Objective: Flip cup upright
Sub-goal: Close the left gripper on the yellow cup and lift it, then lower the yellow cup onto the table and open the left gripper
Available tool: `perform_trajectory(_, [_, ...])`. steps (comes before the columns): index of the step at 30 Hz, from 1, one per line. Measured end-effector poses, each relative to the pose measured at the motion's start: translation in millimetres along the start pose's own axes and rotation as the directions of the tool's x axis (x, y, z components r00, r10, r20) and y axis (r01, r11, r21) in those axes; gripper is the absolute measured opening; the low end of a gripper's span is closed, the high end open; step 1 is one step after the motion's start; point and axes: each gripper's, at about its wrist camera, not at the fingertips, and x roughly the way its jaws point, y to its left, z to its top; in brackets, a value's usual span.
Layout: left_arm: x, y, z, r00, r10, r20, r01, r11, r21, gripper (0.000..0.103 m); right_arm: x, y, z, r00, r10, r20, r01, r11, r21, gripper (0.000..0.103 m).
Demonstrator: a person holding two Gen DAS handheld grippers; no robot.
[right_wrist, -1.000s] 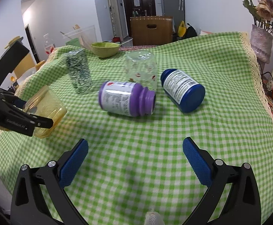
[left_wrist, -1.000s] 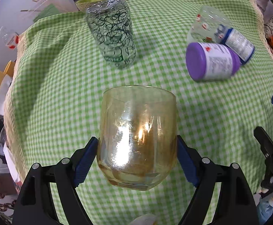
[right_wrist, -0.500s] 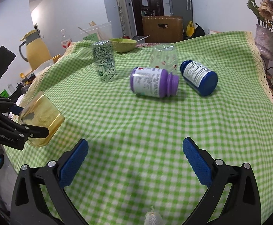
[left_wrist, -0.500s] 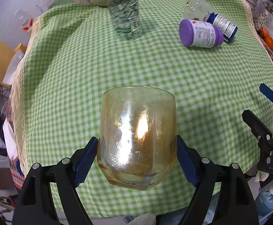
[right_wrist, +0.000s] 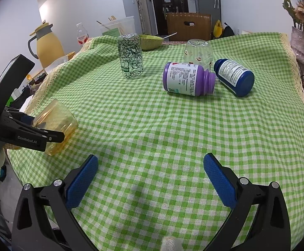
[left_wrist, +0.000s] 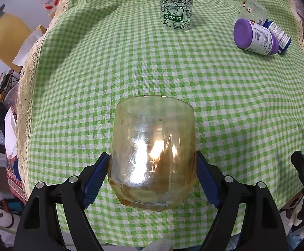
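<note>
Your left gripper (left_wrist: 153, 175) has its ribbed blue pads (left_wrist: 94, 178) pressed against both sides of the amber glass cup (left_wrist: 153, 152), gripping it near its thick faceted base. The cup is smooth, rounded and see-through; in the right wrist view it (right_wrist: 54, 128) is tilted, mouth pointing out over the tabletop, above the near left corner of the green-and-white gingham tablecloth (right_wrist: 172, 129), whose left edge has a cream lace trim.

Your right gripper (right_wrist: 150, 176) hangs over the near edge with its jaws spread wide, nothing between the textured blue pads (right_wrist: 219, 179).

Toward the far edge stands a tall clear glass (left_wrist: 176, 4) covered in dark scribble print, its lettering upside down. Toward the far right corner a purple plastic bottle (right_wrist: 188, 79) lies on its side, touching a blue bottle (right_wrist: 234, 76) also on its side. Just behind them sits a small clear tumbler (right_wrist: 197, 51) with printed motifs, mouth down. A ribbed green bowl (right_wrist: 150, 41) rests at the far edge.
</note>
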Motion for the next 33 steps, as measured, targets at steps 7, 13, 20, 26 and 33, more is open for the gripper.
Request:
perform_trajectory(7, [0.8,7.4,-1.9,0.997,-0.077,0.021,0.077,0.997,-0.029,0.093,3.2,-0.5,-2.9,1.000,-0.005,-0.012,0.005,1.000,0.008,0.097])
perform_trajectory(13, [-15.8,21.3,-11.3,0.979,-0.132,0.155,0.143,0.988,-0.065,0.096,6.2,-2.3,-6.5,1.000,-0.004,-0.022,0.005,1.000,0.025,0.097])
perform_trajectory(20, [-38.1,30.3,-36.8,0.919,-0.162,0.359,0.204,0.976,-0.082,0.096,7.9,-1.3,-10.1,1.000,0.002,-0.023,-0.001,1.000,0.031,0.097])
perform_trajectory(26, [-51.9,28.2,-59.4,0.857,-0.111,0.503,0.180,0.979,-0.090,0.096,9.5,1.1,-11.5,1.000,0.006,-0.026,-0.005,0.999,0.038,0.097])
perform_trajectory(33, [-56.8,32.5,-82.9,0.815,-0.088,0.573,0.198,0.971,-0.133,0.096,6.6,5.9,-13.3,1.000,0.005,-0.014,-0.004,0.999,0.043,0.097])
